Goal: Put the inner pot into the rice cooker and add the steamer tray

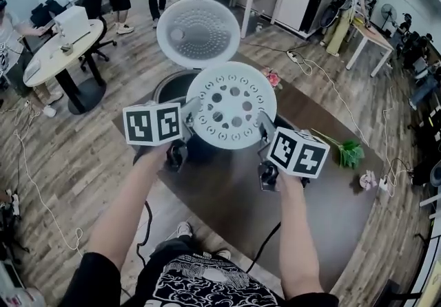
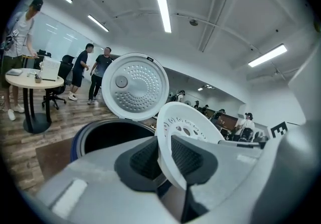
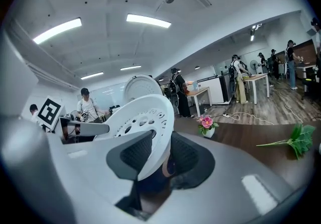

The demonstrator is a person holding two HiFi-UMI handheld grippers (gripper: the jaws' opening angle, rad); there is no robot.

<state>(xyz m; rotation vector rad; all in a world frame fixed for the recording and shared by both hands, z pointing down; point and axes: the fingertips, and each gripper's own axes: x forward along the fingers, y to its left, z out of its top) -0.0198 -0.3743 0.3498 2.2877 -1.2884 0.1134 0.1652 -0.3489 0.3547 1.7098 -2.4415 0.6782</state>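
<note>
Steamer tray (image 1: pixel 231 104) in the air, at 4 o'clock of the open rice cooker (image 1: pixel 157 92).
Your left gripper (image 1: pixel 187 120) clamps its 9 o'clock rim and your right gripper (image 1: pixel 265 128) its 3 o'clock rim. The inner pot (image 2: pixel 115 140) looks seated; the tray is not yet lowered in.

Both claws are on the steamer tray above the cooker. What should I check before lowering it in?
1. Left claw shut on the steamer tray rim: ok.
2. Right claw shut on the opposite rim: ok.
3. Lid open and upright behind the opening: ok.
4. Inner pot seated in the rice cooker: cannot tell, the opening is dark.
5. Tray centred over the opening: cannot tell, the tray hides most of it.
</note>
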